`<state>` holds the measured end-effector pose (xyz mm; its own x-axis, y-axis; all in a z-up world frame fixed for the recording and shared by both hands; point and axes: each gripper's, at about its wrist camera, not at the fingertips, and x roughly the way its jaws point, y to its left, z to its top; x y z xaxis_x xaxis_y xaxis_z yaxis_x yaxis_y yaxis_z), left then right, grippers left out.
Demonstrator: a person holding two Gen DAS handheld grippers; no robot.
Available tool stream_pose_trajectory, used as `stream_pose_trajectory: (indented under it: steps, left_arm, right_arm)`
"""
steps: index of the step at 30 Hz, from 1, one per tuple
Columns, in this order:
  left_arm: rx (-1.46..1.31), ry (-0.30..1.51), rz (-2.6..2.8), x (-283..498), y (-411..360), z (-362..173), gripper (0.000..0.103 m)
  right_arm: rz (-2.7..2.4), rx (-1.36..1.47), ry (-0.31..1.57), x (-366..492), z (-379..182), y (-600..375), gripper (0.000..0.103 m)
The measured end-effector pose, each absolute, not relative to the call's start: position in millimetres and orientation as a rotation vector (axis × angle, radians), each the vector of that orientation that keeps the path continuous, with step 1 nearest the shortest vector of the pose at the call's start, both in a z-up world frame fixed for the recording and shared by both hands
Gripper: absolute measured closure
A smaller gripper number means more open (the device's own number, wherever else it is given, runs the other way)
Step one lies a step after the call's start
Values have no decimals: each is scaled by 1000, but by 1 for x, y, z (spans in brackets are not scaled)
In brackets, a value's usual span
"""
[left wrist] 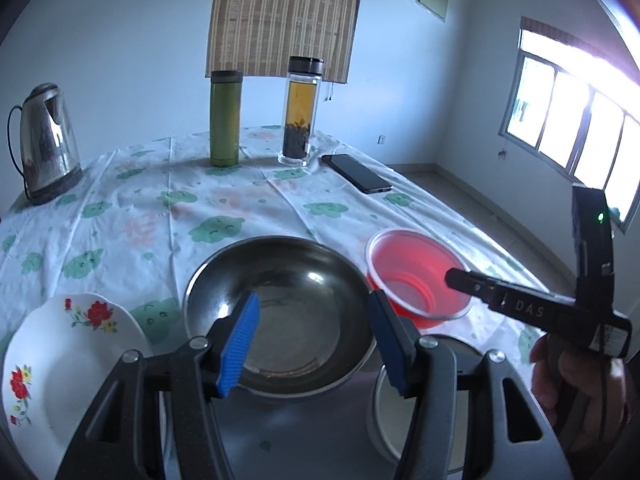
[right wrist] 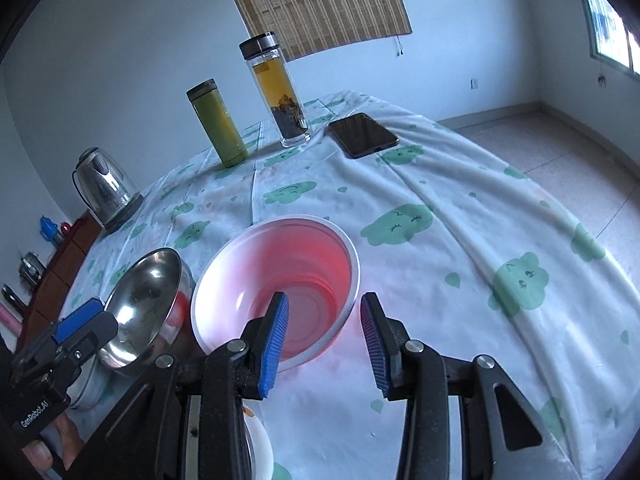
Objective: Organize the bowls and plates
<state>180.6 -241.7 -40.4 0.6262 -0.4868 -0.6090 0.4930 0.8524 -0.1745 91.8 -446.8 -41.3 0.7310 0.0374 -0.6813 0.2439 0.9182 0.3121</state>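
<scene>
Approaching is being done by both claws: the right gripper (right wrist: 324,344), released, is being lowered astride the near rim of the translucent red plastic bowl (right wrist: 280,276); closing is needed next. The left gripper (left wrist: 314,344), released, is being held above the round stainless-steel bowl (left wrist: 288,280).

Kettle (left wrist: 46,142): I see it far left on the cloth.
Green flask (left wrist: 225,118): far, centre.
Tea bottle (left wrist: 301,112): just right of the flask.
Phone (left wrist: 356,173): flat, far right.

Sat side by side on the bench (left wrist: 120,208): plate (left wrist: 48,368) left, metal bowl (left wrist: 280,304) middle, plastic bowl (left wrist: 416,276) right (kettle (left wrist: 46,140), flask (left wrist: 226,116), bottle (left wrist: 300,108), phone (left wrist: 356,173) behind).
</scene>
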Motion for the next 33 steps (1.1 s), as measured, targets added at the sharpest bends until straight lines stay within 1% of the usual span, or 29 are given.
stream_pose_trajectory:
  steps: [4,7,12,15,18,24,30,31,32,33]
  left_arm:
    - [1,702,-602,182,-256,-28,46]
    - [37,707,-623,189,-275,-18,43]
    - [127,775,-650,203,-306,-20,43]
    - [147,834,-678,210,-320,-28,46]
    - [157,873,-688,215,-330,-34,54]
    - [174,931,-703,222,-344,-45,54]
    - [185,936,-687,226,-348,-48,54]
    - [191,929,-668,226,-347,-46,55]
    - [192,912,-652,226,-346,-44,55]
    - [196,897,-639,225,-345,-42,55]
  right_arm:
    - [-122,396,741,94,-41,-447,63]
    - [-123,396,745,95,-44,-448,63]
    - [-106,403,749,93,-47,-450,63]
    - [-91,402,747,93,-48,-450,63]
    - [-79,403,749,93,-50,-450,63]
    - [-55,409,751,93,-54,-450,63]
    - [-41,414,737,92,-57,-451,63]
    - [-38,415,734,92,-57,-452,65]
    - [-40,408,734,91,-57,-452,69]
    - [-38,408,734,91,-58,-452,85]
